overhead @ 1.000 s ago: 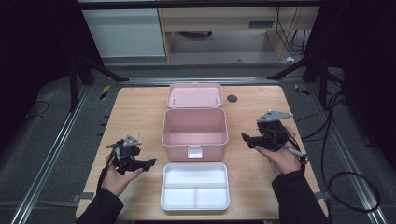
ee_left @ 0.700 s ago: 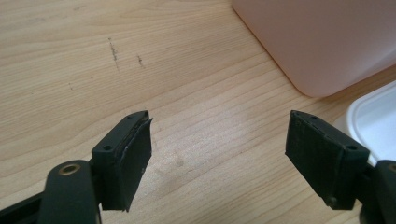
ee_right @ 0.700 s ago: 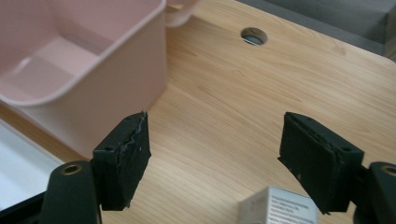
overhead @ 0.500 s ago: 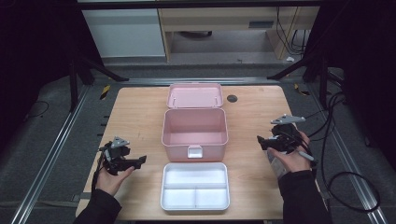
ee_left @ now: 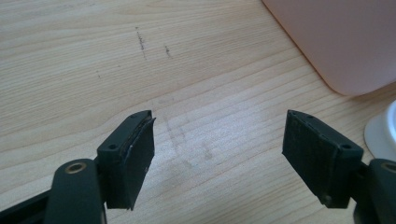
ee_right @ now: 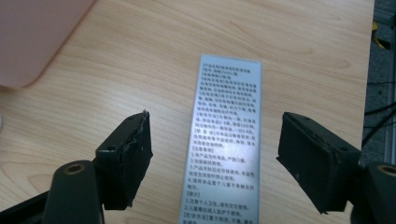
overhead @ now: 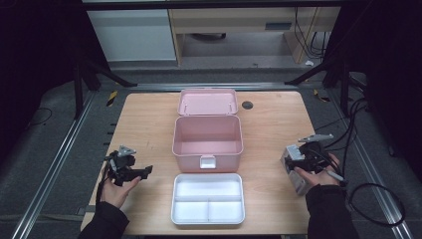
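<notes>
From the high view, the right tool (overhead: 293,162) hangs over a silver-grey box (overhead: 293,174) lying flat near the right edge of the counter (overhead: 149,114), while the left tool (overhead: 142,172) sits well apart near the left edge. The pink bin (overhead: 207,140) stands open and bare inside, and the white tray (overhead: 208,198) before it holds nothing. In the left gripper view, the left tool (ee_left: 219,154) gapes wide above bare wood. In the right gripper view, the right tool (ee_right: 215,154) is spread wide with the box (ee_right: 224,140) lying lengthwise between its jaws, untouched
</notes>
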Tool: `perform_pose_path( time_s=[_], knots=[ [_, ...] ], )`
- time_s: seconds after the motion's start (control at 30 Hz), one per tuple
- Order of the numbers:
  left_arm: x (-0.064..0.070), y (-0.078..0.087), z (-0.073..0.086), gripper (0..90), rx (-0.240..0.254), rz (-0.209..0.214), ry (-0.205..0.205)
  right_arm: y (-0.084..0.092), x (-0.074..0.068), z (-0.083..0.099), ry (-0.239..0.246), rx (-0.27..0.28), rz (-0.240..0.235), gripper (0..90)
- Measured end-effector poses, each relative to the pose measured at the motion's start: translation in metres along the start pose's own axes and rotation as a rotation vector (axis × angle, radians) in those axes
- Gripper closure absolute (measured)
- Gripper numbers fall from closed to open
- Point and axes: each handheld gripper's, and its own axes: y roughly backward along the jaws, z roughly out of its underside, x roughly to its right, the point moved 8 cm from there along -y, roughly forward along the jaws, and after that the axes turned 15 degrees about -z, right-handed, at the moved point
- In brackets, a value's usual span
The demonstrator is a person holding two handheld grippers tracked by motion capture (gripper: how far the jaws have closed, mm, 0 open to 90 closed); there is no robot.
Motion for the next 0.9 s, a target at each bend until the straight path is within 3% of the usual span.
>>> perform_pose_path(
  time_s=[0.23, 0.63, 0.9],
  knots=[
    [-0.001, 0.0, 0.0, 21.7, 0.002, -0.036, -0.026, -0.005, 0.005, 0.009, -0.033, -0.061, -0.01, 32.7],
    [0.001, -0.001, 0.0, 20.5, -0.009, -0.036, -0.023, -0.017, 0.004, 0.024, -0.075, -0.201, -0.025, 43.3],
    [0.002, -0.005, 0.002, 20.6, -0.024, -0.033, -0.035, -0.02, 0.007, 0.026, -0.08, -0.239, -0.012, 52.6]
  ],
)
